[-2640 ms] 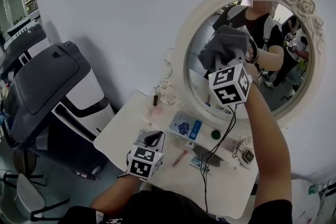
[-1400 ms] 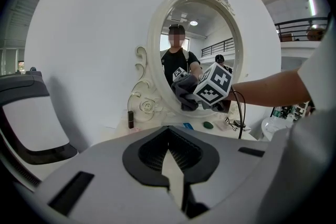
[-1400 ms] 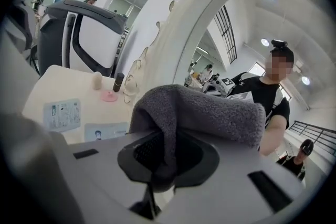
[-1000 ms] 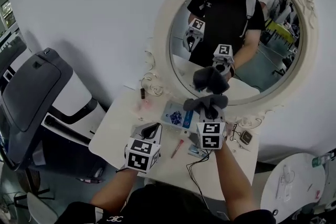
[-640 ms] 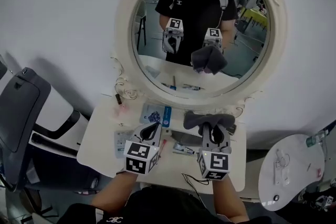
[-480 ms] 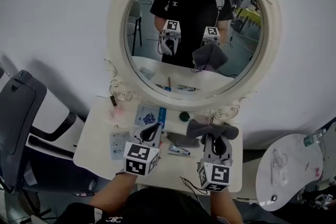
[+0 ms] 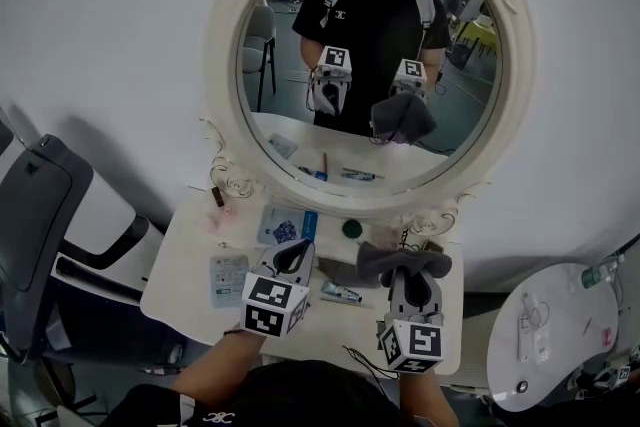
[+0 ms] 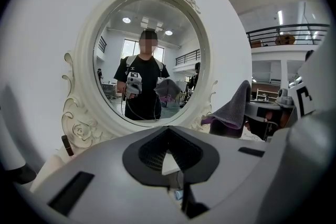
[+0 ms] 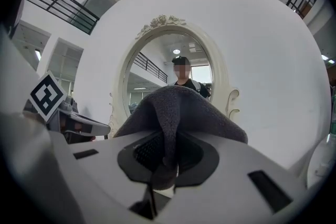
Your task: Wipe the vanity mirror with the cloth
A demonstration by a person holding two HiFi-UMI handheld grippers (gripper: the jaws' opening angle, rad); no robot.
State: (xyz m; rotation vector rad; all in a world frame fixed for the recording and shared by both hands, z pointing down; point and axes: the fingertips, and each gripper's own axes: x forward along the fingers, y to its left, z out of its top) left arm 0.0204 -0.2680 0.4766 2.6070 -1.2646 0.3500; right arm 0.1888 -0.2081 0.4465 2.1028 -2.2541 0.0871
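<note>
Cloth [image 7: 403,259] is held in the R tongs [image 7: 407,277], low over the bench [image 7: 185,260] and well apart from the mirror [image 7: 290,105]; no contact w/ the mirror is made. In the right gripper view a fold of the cloth [image 9: 173,107] is seen clamped btwn the jaws, which are closed tight on it, w/ the rest draped over the tips on both sides. The L tongs [image 7: 292,258] are closed as well, w/ nothing gripped. In the left gripper view the jaws are seen drawn together and bare.

Progress can't be read off the mirror. No streaks, smears or wet patches are made out, so wiped and unwiped areas can't be told apart. Judged from the pose, no stroke is under way. For any wiping still left, the cloth would have to be raised and pressed to the mirror.

Layout is given by the head view only. Both tongs are seen side by side over the bench. A packet [image 7: 285,225], a tube [image 7: 340,293] and a green cap [image 7: 350,228] are seen lying below the mirror. Both tongs and the cloth are repeated in the reflection. The pinch is hidden there under the drape and is shown by the right gripper view alone. In the left gripper view the cloth [image 8: 234,110] is shown from the side, w/ a purplish underside not seen in the other views.
</note>
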